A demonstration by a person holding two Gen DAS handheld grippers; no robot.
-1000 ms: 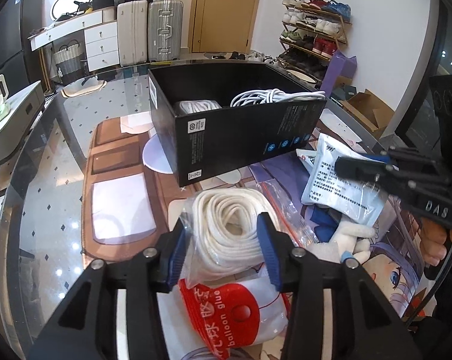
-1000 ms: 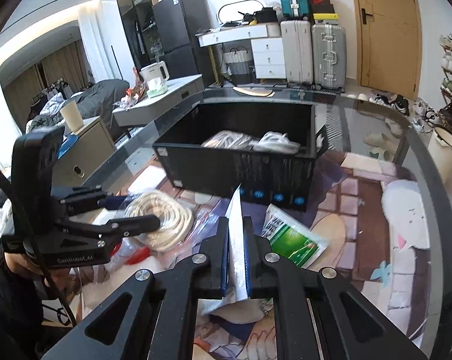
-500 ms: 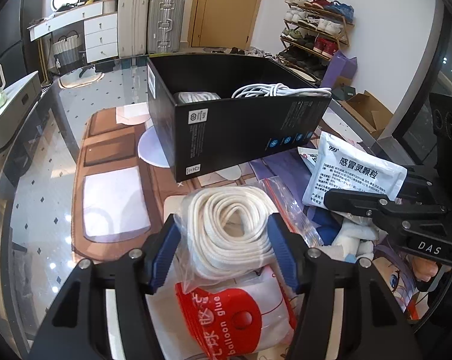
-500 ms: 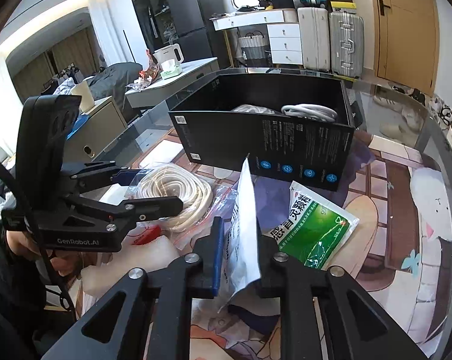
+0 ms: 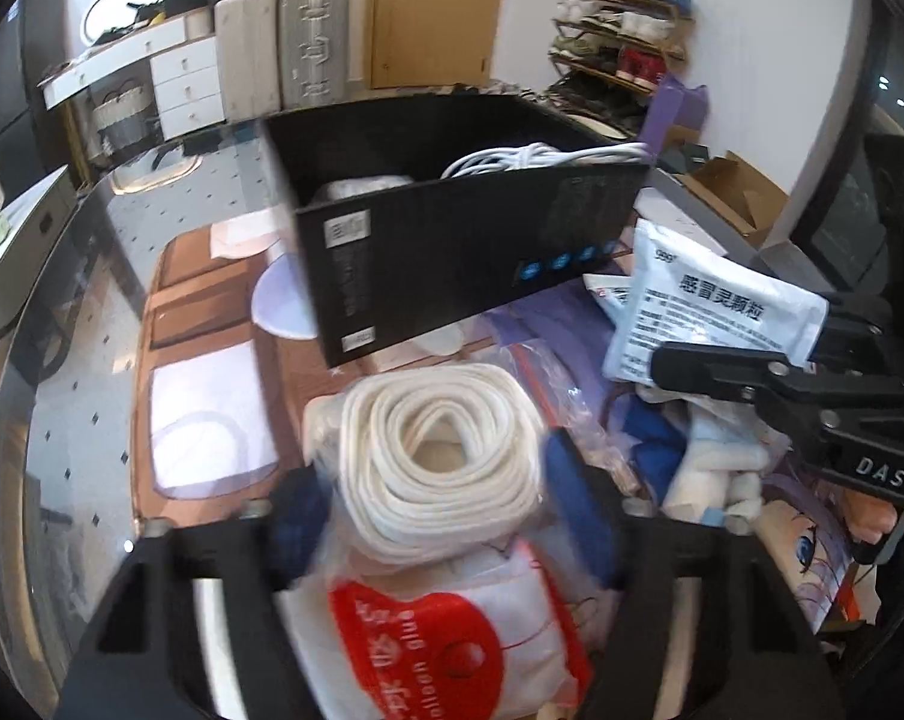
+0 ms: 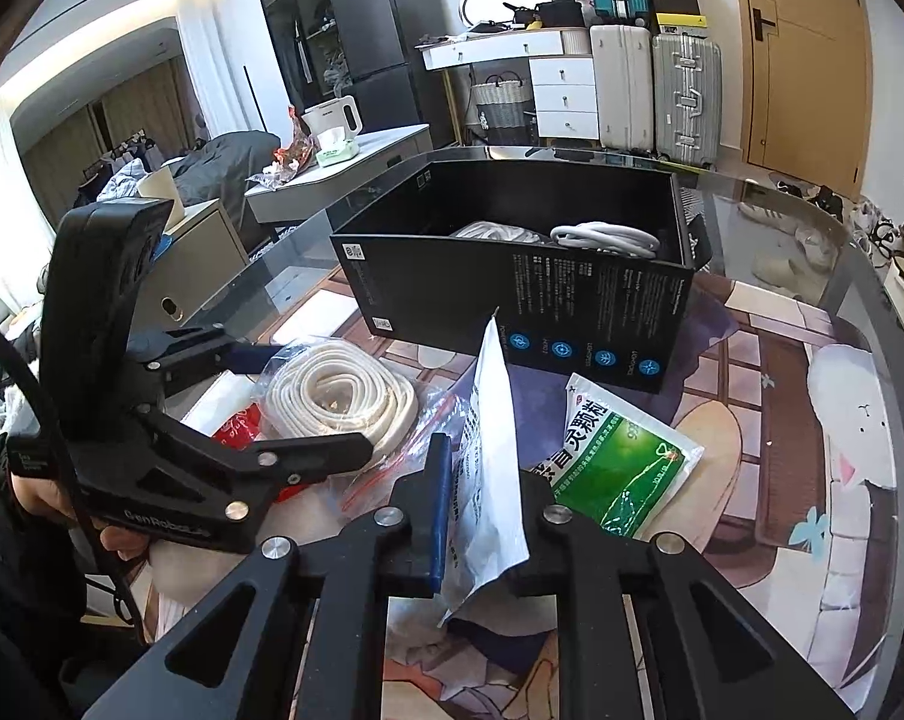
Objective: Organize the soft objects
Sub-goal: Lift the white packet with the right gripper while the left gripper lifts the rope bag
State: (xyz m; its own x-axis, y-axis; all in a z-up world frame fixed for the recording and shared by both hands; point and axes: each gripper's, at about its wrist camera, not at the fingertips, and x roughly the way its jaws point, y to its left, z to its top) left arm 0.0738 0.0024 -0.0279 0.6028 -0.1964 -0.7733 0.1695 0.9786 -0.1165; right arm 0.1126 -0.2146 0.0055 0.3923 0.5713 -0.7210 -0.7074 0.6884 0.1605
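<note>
Left gripper [image 5: 437,498] stands with its jaws wide apart, one on each side of the bagged rope coil [image 5: 443,456]; whether the pads touch the bag cannot be told. Right gripper [image 6: 481,510] has its jaws part-way apart, with the white sachet [image 6: 493,450] standing upright on edge between them; contact with either pad cannot be told.

Landmark: one black box [image 6: 511,300], open at the top, on the glass table [image 6: 811,222].

- Inside the box: two items, one white cable bundle [image 6: 604,238] and one pale coil [image 6: 493,233] beside it.
- In front of the box: one bagged rope coil, one white sachet, one green sachet [image 6: 616,456] lying flat.
- Nearer than the rope coil: one red-and-white pouch [image 5: 428,648], touching the rope bag.
</note>
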